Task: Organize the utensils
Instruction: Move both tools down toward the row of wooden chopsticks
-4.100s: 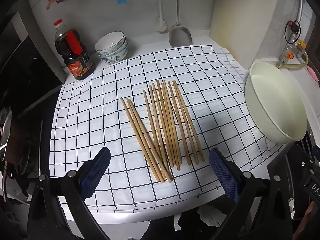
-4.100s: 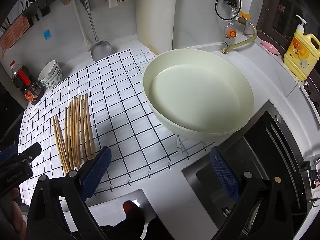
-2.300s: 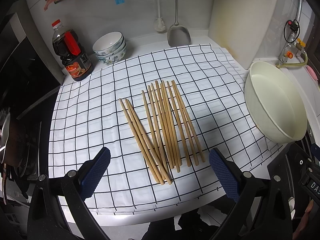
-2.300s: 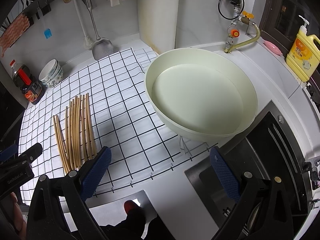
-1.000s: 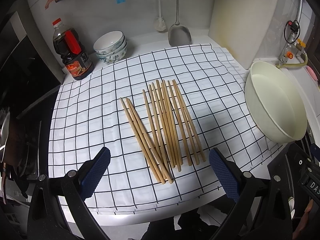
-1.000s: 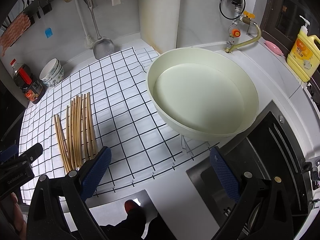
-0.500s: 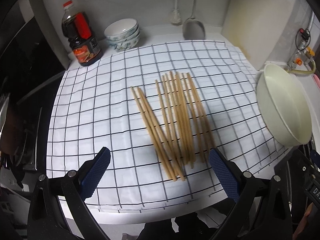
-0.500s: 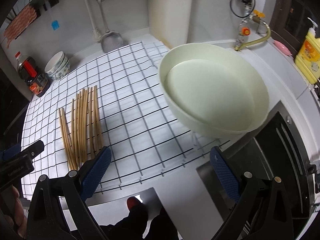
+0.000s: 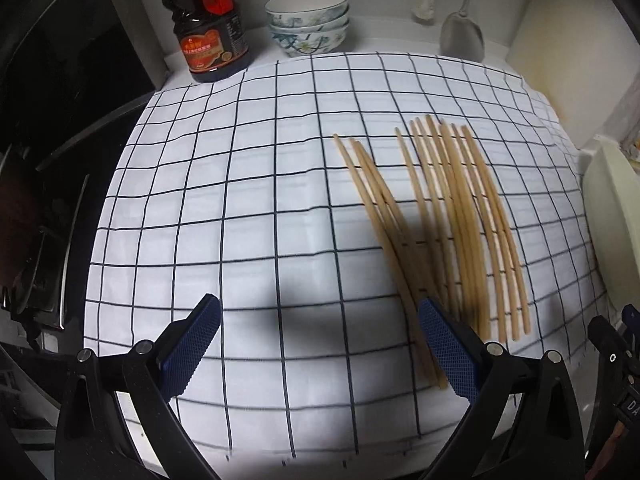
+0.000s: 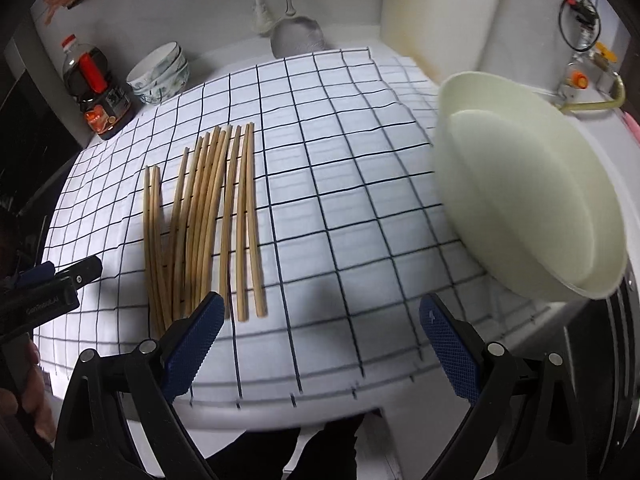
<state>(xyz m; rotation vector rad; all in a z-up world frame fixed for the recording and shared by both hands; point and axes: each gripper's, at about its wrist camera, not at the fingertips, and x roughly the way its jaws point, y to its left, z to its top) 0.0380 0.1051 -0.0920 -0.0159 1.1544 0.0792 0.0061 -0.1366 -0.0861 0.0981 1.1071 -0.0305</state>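
Between the wide-apart, empty fingers of the left gripper (image 9: 318,344), with their blue ridged pads, lies bare white cloth (image 9: 248,208) crossed by a black grid. Its right finger (image 9: 448,354) covers the near tips of the slim, pale wooden chopsticks (image 9: 452,216), fanned loosely side by side. Equally agape and empty, the right gripper (image 10: 320,338) hovers by their near ends. A smooth cream basin (image 10: 528,204) is blurred, its far edge cut off.

Bare checked cloth (image 9: 240,208) lies open left of the chopsticks (image 9: 452,216); a basin (image 10: 528,200) blocks their right, bottle (image 9: 208,28) and bowls (image 9: 308,20) behind.
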